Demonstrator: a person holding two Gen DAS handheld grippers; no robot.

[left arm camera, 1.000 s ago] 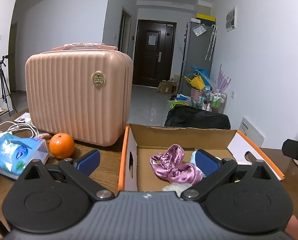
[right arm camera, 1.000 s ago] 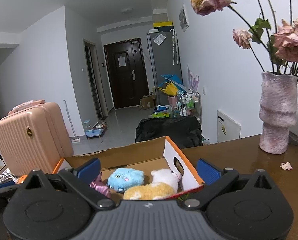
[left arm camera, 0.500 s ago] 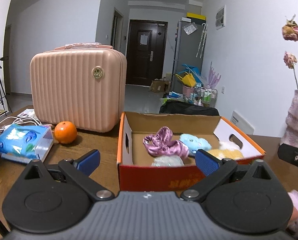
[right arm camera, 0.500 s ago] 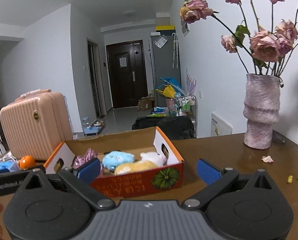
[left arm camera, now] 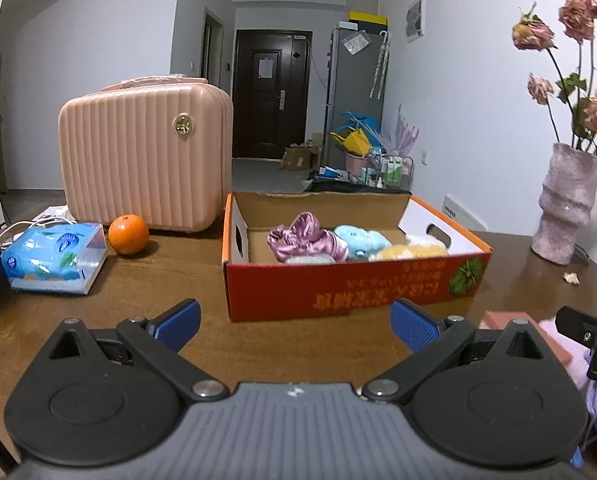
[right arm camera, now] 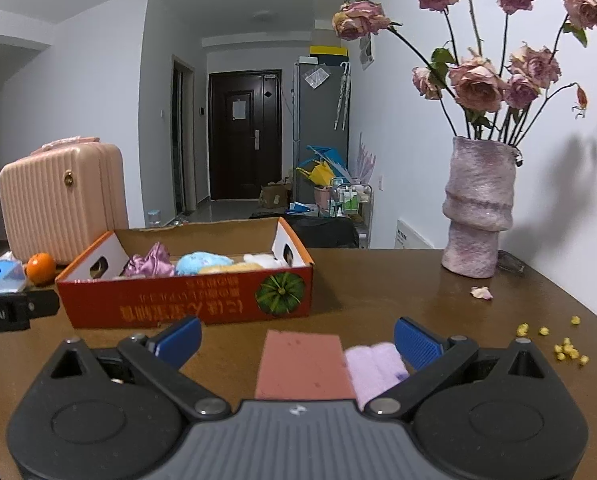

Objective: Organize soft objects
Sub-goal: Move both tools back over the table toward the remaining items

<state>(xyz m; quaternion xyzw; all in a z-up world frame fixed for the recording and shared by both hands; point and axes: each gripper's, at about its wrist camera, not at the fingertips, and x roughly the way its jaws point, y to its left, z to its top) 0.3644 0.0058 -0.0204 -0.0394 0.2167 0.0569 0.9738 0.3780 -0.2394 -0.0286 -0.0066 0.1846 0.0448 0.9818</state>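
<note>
Both grippers' jaws released, gripping nothing.
Left gripper faces red-orange cardboard box, upside-down orange print unreadable; right gripper over pink sponge block, lilac cloth; "bot.AI" legible, probably left gripper's.

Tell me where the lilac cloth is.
In the right wrist view, the lilac cloth lies on the table beside the pink block, between the open right gripper's fingers.

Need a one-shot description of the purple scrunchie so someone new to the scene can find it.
Find the orange cardboard box in the middle of the brown table, right of the pink suitcase. The scrunchie lies inside, at the box's left end. It is shiny, crinkled purple satin, while its neighbours, the blue plush and yellow plush, are fuzzy.
</note>
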